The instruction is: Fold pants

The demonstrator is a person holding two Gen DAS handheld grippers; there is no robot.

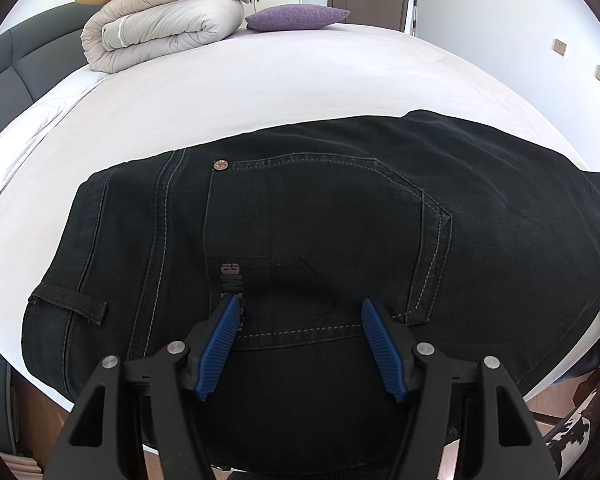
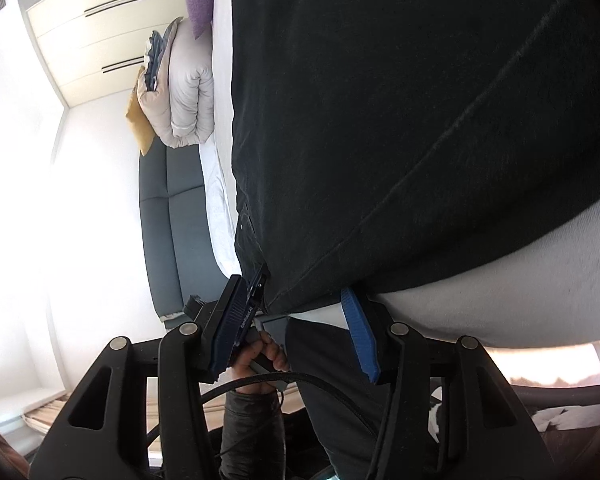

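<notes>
While black jeans lie folded flat on white bed, my left claw hovers over back pocket, fingers apart; my right claw spread wide, empty, at jeans' edge.

The pants are lying flat on the bed, near its front edge; they are black denim with pale contrast stitching; a back pocket is facing up, a small copper rivet sitting at its upper corner; a belt loop is showing at the waistband end on the left; the cloth is lying doubled and mostly smooth, its near edge overhanging the mattress.
</notes>
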